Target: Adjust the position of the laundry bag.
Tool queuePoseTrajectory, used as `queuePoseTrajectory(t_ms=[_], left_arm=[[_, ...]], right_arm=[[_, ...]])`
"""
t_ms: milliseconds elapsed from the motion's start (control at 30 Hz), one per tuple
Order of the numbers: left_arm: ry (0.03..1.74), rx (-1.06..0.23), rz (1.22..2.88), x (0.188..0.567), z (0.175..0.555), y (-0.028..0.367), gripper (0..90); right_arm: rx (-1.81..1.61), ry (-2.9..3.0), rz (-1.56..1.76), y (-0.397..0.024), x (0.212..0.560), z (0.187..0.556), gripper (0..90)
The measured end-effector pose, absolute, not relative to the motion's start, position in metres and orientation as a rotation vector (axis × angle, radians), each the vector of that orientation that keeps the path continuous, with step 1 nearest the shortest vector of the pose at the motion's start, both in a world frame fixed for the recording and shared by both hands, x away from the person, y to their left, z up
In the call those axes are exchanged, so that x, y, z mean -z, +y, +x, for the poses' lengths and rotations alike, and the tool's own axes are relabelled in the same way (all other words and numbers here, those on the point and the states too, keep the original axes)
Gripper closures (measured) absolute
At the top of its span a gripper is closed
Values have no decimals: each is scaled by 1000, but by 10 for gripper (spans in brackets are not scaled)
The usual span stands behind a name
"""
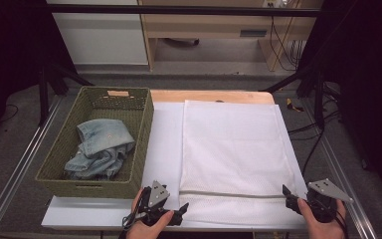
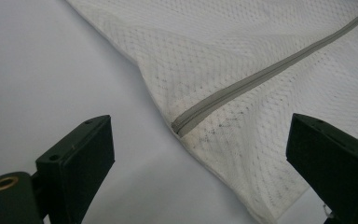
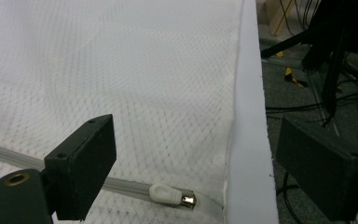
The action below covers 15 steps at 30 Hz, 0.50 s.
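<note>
So there's a big white mesh laundry bag (image 1: 234, 149) lying flat on the white-covered table (image 1: 164, 139), taking up most of the right half and reaching from the far edge down to the near edge. A grey zipper (image 1: 229, 194) runs across it close to the near edge, parallel to that edge.

The left gripper (image 1: 181, 211) sits at the near edge, right by the bag's near-left corner. Its jaws are spread wide with nothing pinched; in the left gripper view the closed end of the zipper (image 2: 179, 126) and the bag's corner sit out in front, between the two jaws but not touched by them.

The right gripper (image 1: 289, 195) is over at the near-right corner of the bag, also released, jaws well apart. In the right gripper view the small white zipper pull (image 3: 165, 192) with its metal tip lies just beside the bag's right edge, ahead of the jaws, untouched.

On the left side of the table there's a green woven rectangular basket (image 1: 144, 134) with crumpled light blue jeans (image 1: 102, 149) inside, well apart from both grippers.
</note>
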State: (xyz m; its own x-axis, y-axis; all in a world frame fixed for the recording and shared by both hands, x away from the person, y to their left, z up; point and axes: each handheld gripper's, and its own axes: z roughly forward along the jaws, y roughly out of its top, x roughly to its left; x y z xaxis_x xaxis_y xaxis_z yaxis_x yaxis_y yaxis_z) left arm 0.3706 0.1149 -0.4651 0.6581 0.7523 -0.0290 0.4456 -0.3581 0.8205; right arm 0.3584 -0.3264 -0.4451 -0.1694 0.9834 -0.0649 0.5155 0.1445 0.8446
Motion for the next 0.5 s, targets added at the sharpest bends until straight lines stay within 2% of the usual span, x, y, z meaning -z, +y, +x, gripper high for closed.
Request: queuePoseTrajectory(t_ms=[267,500], left_arm=[[932,-453,2022,463,371,115,78],[944,-457,2023,465,368,116,81]], right_arm=[[-909,1802,1485,-331,453,363,111],[-885,1806,1465,-327,451,357,60]])
